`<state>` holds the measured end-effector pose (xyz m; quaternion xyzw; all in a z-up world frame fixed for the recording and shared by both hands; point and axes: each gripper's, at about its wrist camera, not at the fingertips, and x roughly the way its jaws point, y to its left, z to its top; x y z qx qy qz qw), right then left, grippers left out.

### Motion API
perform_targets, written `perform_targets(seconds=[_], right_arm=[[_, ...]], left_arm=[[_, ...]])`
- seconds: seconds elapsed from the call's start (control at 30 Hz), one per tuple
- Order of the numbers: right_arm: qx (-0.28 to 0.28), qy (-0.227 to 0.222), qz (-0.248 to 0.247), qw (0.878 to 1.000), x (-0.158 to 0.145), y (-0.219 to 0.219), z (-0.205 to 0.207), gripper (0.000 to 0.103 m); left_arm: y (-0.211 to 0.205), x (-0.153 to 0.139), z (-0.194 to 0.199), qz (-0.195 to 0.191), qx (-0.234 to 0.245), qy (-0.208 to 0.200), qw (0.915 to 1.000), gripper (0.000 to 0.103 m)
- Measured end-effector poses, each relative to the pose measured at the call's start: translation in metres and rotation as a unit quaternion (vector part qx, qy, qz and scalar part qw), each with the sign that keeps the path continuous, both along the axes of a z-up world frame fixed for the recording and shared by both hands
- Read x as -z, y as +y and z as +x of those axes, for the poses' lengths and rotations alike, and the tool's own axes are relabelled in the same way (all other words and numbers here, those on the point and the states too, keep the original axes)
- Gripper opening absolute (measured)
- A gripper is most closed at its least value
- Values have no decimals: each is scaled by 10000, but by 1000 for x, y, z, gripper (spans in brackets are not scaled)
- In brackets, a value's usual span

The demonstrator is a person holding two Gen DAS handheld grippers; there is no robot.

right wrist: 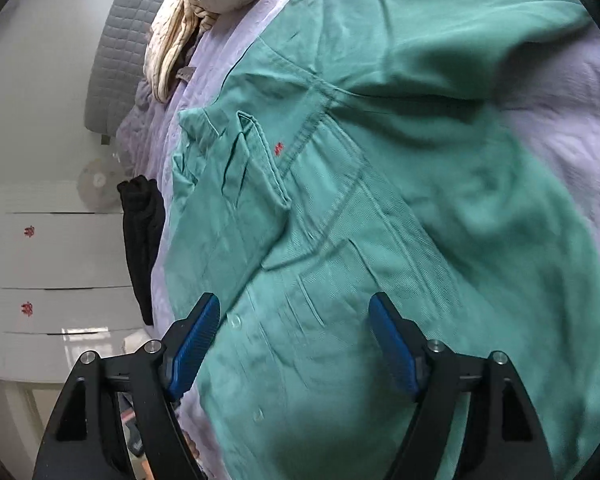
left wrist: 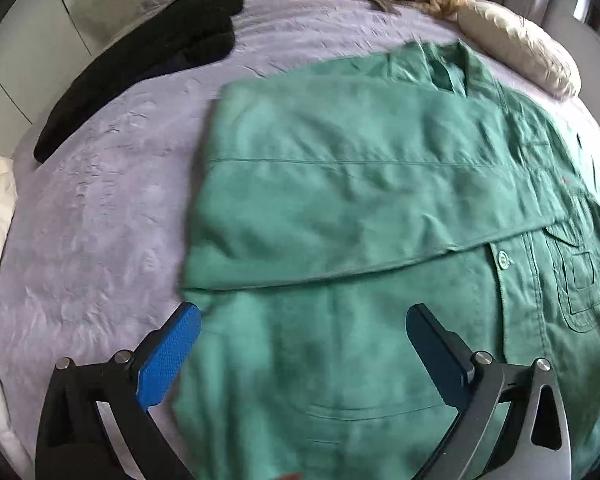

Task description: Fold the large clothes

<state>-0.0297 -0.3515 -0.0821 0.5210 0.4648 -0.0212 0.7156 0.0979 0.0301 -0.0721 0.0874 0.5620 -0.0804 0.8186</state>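
A large green button shirt (left wrist: pixel 360 184) lies on a lilac bed cover (left wrist: pixel 99 216), with one side folded across its front. My left gripper (left wrist: pixel 304 320) hangs above the shirt's lower part, jaws wide open, nothing between its blue pads (left wrist: pixel 171 356). In the right wrist view the same green shirt (right wrist: pixel 380 200) fills the picture, its collar and a small red mark toward the upper left. My right gripper (right wrist: pixel 295 316) is open over the button placket near the shirt's edge, and its blue pads (right wrist: pixel 195 340) grip no cloth.
A black garment (left wrist: pixel 151 64) lies on the bed's far left. Cream clothes and a pale padded bundle (left wrist: pixel 512 44) lie at the head of the bed. A white drawer unit (right wrist: pixel 51 264) and a grey quilted headboard (right wrist: pixel 131 40) stand beside the bed.
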Motion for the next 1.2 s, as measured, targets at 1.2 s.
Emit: perform_targets(seconds=[1.2], right_arm=[[2594,-710,-233,9629,0,-313,-94,103]], left_arm=[[-289,2,-47,-432,1350,707,9874,103]])
